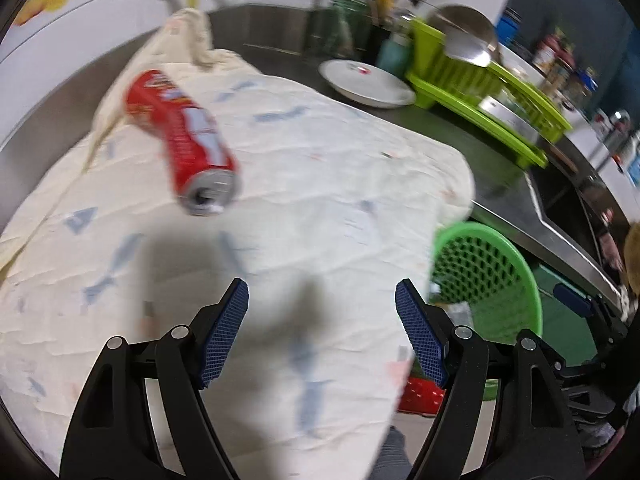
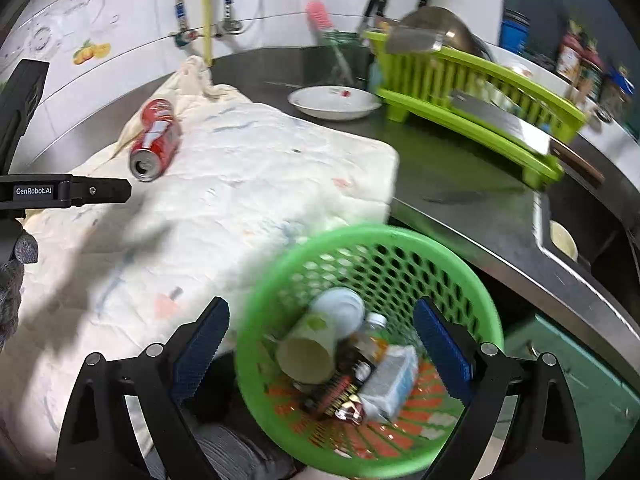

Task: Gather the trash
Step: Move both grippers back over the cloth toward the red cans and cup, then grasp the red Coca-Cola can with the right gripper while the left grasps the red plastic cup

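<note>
A red soda can [image 1: 184, 144] [image 2: 156, 140] lies on its side on a white printed cloth [image 1: 320, 200] [image 2: 240, 184], its open top facing me. My left gripper [image 1: 322, 292] hovers open above the cloth, short of the can, with nothing between its blue pads. My right gripper [image 2: 320, 308] is open above a green mesh basket [image 2: 360, 240] [image 1: 488, 276] that sits below the counter edge. In the basket lie a paper cup [image 2: 308, 348], a small bottle [image 2: 368, 344], a white carton [image 2: 392, 380] and a dark wrapper [image 2: 332, 396].
The cloth covers a steel counter [image 2: 460, 184]. Behind it stand a white bowl [image 2: 334, 102] and a lime dish rack [image 2: 480, 92] holding a cleaver [image 2: 500, 120] and a pan. A sink [image 2: 568, 232] opens at the right. Pipes and a tiled wall close the back.
</note>
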A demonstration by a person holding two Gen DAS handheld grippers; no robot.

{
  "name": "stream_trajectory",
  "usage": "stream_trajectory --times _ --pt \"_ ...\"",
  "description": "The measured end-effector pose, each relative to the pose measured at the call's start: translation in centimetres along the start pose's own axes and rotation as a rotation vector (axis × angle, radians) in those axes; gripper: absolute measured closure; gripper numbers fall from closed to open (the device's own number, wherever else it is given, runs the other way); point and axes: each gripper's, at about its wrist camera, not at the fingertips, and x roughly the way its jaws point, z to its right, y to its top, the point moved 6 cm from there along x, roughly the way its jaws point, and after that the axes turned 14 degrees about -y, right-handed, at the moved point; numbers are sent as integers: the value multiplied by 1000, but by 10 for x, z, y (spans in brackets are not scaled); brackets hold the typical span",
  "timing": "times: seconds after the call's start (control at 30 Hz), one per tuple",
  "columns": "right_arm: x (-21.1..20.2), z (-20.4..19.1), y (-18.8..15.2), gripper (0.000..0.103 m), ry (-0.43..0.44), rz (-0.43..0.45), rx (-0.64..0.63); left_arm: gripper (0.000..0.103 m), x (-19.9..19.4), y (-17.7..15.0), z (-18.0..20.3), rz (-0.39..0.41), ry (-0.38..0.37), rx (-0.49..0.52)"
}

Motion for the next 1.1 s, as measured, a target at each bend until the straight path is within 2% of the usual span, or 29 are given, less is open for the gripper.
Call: stream_trajectory --times 0.37,0.5,0.8,1.1 --pt "21 -82 55 13 132 -7 -51 25 -48 28 -95 81 133 -98" --pt "32 -111 75 13 172 -16 -68 25 -56 38 -125 100 157 -139" --pt "54 -173 116 13 258 -19 -115 25 -62 51 -168 115 194 -190" --pt "73 -221 145 13 297 -18 -162 25 -67 58 -199 125 212 -233"
